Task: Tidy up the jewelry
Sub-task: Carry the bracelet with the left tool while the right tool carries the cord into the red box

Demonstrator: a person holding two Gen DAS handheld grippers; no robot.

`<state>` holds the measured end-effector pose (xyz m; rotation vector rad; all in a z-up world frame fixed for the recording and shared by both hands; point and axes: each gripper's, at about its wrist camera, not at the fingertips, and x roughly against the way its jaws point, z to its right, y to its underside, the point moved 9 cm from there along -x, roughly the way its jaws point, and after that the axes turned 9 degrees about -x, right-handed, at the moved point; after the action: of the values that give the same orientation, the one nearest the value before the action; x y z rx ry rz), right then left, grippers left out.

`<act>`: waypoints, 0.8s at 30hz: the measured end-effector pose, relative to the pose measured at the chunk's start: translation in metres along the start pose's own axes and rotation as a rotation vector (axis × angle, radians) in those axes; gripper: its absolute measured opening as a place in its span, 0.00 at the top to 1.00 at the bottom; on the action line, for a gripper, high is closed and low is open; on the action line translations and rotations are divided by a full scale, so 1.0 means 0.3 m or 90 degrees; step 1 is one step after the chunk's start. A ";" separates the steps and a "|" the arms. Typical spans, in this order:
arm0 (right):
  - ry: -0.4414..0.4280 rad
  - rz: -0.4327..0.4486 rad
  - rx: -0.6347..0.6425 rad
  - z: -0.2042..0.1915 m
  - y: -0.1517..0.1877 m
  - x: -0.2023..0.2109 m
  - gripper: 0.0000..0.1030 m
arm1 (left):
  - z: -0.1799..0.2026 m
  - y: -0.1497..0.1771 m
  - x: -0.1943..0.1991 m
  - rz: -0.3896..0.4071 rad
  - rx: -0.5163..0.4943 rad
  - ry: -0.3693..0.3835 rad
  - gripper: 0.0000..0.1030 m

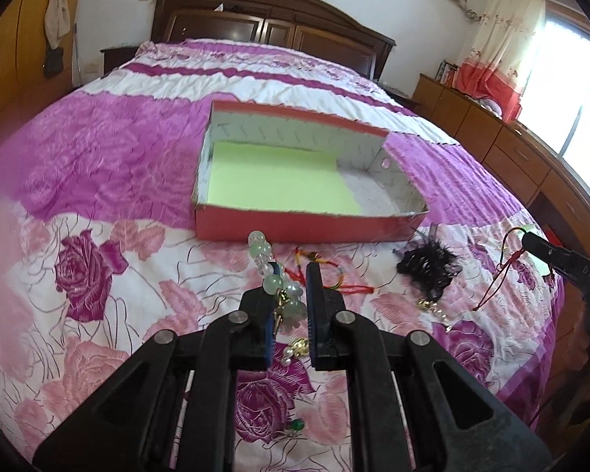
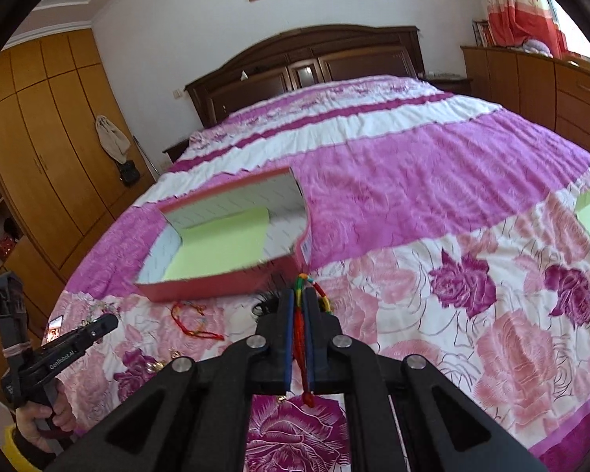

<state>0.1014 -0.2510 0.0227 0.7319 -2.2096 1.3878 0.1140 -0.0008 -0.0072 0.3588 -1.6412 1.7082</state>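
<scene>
My left gripper (image 1: pixel 291 295) grips the pale-green bead bracelet (image 1: pixel 273 275); my right gripper (image 2: pixel 299 314) clamps the red braided cord (image 2: pixel 303 338). The red cardboard box (image 1: pixel 295 232) lies straight ahead of both.

box (image 1: pixel 295 232) on bed (image 1: pixel 118 137); cord bracelet (image 1: pixel 334 279), hairpiece (image 1: pixel 426 265) before box

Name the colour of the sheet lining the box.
Pale yellow-green sheet in the red box; left wrist view.
</scene>
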 end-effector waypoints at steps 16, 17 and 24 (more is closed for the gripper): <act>-0.069 0.054 0.057 -0.218 -0.132 -0.018 0.94 | 0.002 -0.210 0.010 0.059 -0.053 -0.016 0.96; -0.072 0.056 0.061 -0.235 -0.143 -0.028 0.94 | 0.000 -0.225 0.003 0.061 -0.054 -0.016 0.96; -0.084 0.065 0.081 -0.316 -0.220 -0.136 0.94 | -0.039 -0.312 -0.076 0.067 -0.059 -0.030 0.96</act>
<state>0.1821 -0.1801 0.0818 0.7854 -2.3034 1.5850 0.1951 -0.0041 0.0460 0.2739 -1.7943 1.7039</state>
